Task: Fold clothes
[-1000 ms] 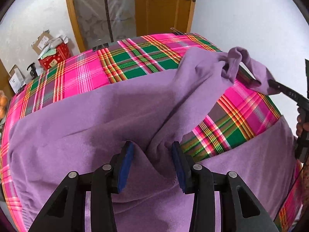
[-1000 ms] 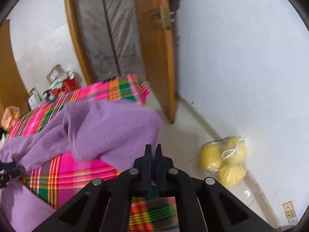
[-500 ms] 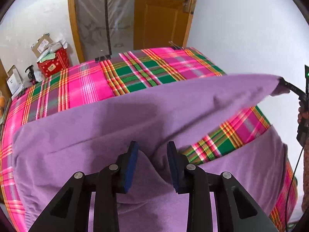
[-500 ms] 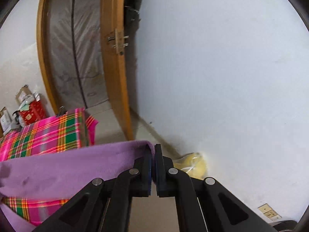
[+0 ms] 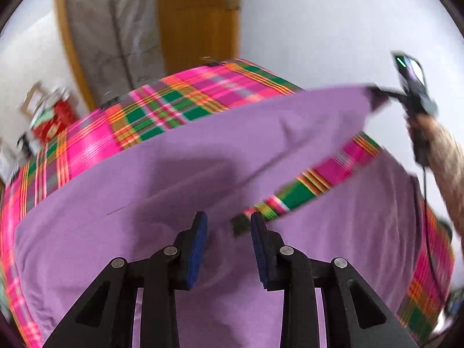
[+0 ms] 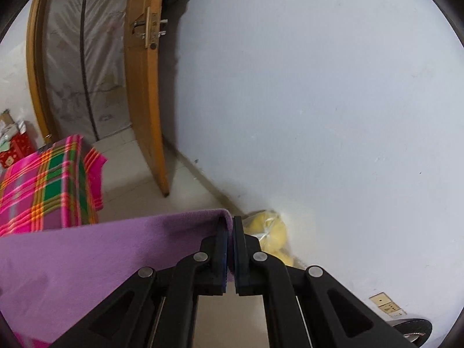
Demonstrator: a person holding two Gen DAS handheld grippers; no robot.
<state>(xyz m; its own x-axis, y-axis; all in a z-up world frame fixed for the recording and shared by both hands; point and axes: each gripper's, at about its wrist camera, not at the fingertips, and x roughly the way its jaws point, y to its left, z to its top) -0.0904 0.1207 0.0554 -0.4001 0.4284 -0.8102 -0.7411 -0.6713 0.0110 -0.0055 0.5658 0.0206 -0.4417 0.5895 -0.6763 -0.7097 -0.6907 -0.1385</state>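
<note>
**Now: purple garment being stretched between two grippers**

Here the left gripper [image 5: 229,232] is standing over the purple garment [image 5: 179,156], which is lying spread across the plaid bedcover [image 5: 95,145]. Its blue pads [image 5: 198,243] are standing partly spread, with a soft ridge of the purple cloth rising between them; whether they are actually pressing that fold is hard to tell through the blur. Ahead of the jaws and off to their right, a long band of the garment is running taut up to the right gripper [image 6: 230,232], whose jaws are pressed together and pinching the cloth's corner edge beyond the bed, over the floor, with a bag of yellow fruit [image 6: 269,237] just past the tips.

The cloth is looking light, soft and fleecy, so it is likely sagging and draping wherever it is unsupported, and it probably is not slipping easily from rubbery pads. Taking it at corners or along a hem, as the right jaws are doing, seems the sound choice; a mid-panel pinch is likely gathering extra layers.

Compared with a second earlier, the left jaws are standing narrower around the ridge, and the lifted portion, bunched and drooping then, is now pulled out into a flat, straight band. The right gripper, then above the bed's corner with the fruit bag off to its right, is now pointing past the bed's edge toward the wall.
</note>
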